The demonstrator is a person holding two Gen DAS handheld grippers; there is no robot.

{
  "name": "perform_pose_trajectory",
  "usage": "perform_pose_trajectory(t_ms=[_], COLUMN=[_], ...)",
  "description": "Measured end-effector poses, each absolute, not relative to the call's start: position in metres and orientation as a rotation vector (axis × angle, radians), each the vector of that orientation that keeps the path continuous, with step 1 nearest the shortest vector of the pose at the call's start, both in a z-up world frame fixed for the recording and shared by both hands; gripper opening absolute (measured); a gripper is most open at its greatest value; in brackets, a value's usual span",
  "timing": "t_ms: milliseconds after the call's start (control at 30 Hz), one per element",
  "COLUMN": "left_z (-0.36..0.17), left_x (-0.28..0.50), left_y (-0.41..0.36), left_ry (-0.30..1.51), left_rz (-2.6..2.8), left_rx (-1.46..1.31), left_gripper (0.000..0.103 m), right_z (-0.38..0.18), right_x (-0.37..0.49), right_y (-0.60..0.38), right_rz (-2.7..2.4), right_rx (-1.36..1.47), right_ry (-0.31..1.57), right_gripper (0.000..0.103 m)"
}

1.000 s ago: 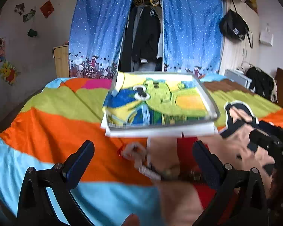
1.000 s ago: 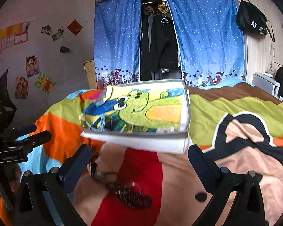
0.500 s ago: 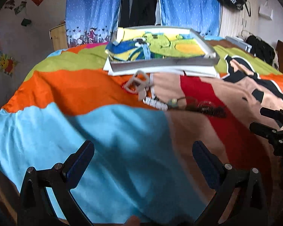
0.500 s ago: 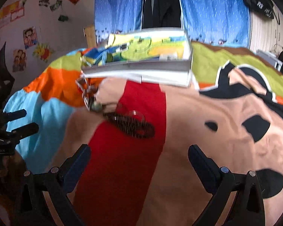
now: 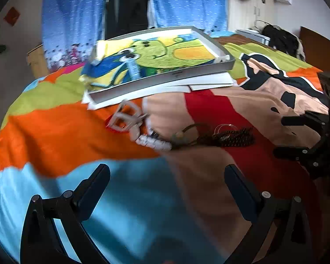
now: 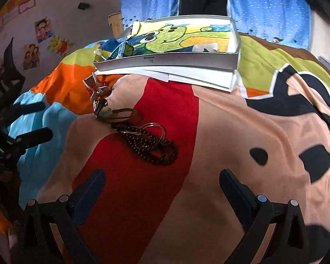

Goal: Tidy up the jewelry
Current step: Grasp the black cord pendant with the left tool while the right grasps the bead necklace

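1. your left gripper [image 5: 167, 176] has its fingers spread wide and holds nothing.
2. your right gripper [image 6: 162, 182] is spread wide too, with nothing in it.
3. the dark beaded necklace [image 6: 151, 147] lies on the colourful bedspread [image 6: 242, 154], near the flat grey box with the green frog picture [image 6: 176, 59].

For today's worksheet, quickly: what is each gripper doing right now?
Left gripper: open, holding nothing, above the bedspread.
Right gripper: open, holding nothing, short of the dark bead necklace.
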State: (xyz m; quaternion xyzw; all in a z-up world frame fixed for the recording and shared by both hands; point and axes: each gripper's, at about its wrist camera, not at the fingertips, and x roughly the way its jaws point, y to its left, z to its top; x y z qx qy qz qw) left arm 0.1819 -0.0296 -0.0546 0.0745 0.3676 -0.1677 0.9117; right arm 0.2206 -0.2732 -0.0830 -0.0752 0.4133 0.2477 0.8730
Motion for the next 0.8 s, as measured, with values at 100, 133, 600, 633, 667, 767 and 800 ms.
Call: perform_pose_trajectory(t_ms=[100, 133, 600, 633, 667, 767, 800], left_z=[-0.055, -0.055, -0.084, -0.085, -0.087, -0.092, -0.094], left_x=[0.198, 0.203, 0.271, 0.274, 0.278, 0.284, 0.285], left_y=[-0.037, -0.041, -0.085, -0.087, -0.089, -0.09, -0.089], left_ry=[0.749, 0.746, 0.902, 0.914, 0.932, 0.974, 0.983], left_rz=[-0.404, -0.428, -0.654, -0.655, -0.654, -0.651, -0.648], left_rx=[0.165, 0.173, 0.24, 0.238, 0.237, 0.227, 0.224], left_gripper=[0.099, 0.097, 0.032, 0.031, 0.026, 0.014, 0.008], right_z=[-0.083, -0.083, -0.1, -0.101, -0.103, -0.108, -0.11], right_x=[0.232, 0.237, 0.266, 0.268, 0.272, 0.279, 0.28], right_y=[-0.276, -0.276, -0.268, -0.266, -0.266, -0.262, -0.261], right_rz=[0.534, 0.545, 0.712, 0.713, 0.715, 0.727, 0.723], right_rx=[-0.147, -0.147, -0.109, -0.107, -0.098, -0.072, -0.072], right_ry=[0.866, 0.873, 0.972, 0.98, 0.991, 1.021, 1.03], right_gripper=[0.096, 0.089, 0.061, 0.061, 0.061, 0.061, 0.055])
